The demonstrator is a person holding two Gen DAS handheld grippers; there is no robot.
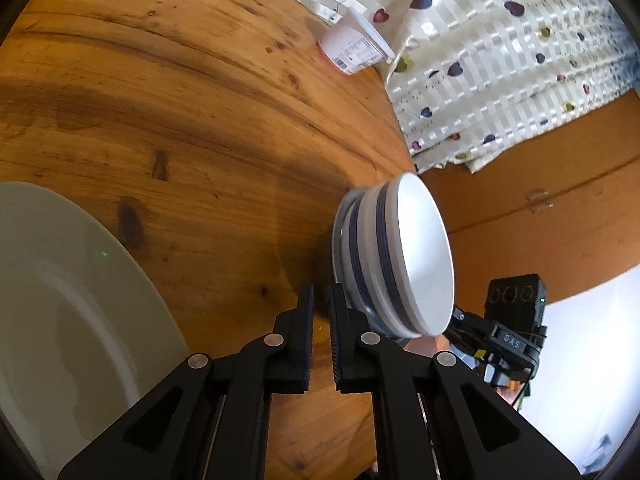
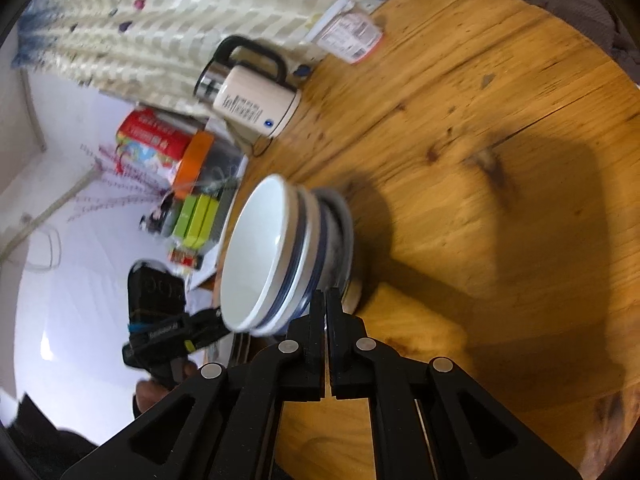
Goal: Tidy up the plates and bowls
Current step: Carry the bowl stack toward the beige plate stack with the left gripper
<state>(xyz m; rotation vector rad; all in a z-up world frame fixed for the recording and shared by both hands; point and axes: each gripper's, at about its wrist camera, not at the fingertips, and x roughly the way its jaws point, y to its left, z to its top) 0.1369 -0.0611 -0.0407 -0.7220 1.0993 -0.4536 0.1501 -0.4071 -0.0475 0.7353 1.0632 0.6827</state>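
A stack of white bowls with blue bands (image 1: 394, 256) (image 2: 272, 252) stands on the round wooden table (image 1: 200, 100), near its edge. My left gripper (image 1: 320, 304) is shut with only a thin slit between its pads and nothing in it. Its right finger (image 1: 340, 312) lies against the base of the stack. My right gripper (image 2: 326, 300) is shut too, tips at the foot of the stack from the other side; I cannot tell whether it pinches a rim. Each gripper shows in the other's view (image 1: 458, 318) (image 2: 218, 316) beside the top bowl's rim. A large white plate (image 1: 60, 300) lies at the left.
A white kettle with a black handle (image 2: 256, 104) and a tipped yoghurt cup (image 1: 352, 50) (image 2: 352, 38) sit at the table's far edge. A heart-patterned cloth (image 1: 500, 60) hangs behind. A red tin (image 2: 152, 136) and green boxes (image 2: 196, 220) lie beyond the table.
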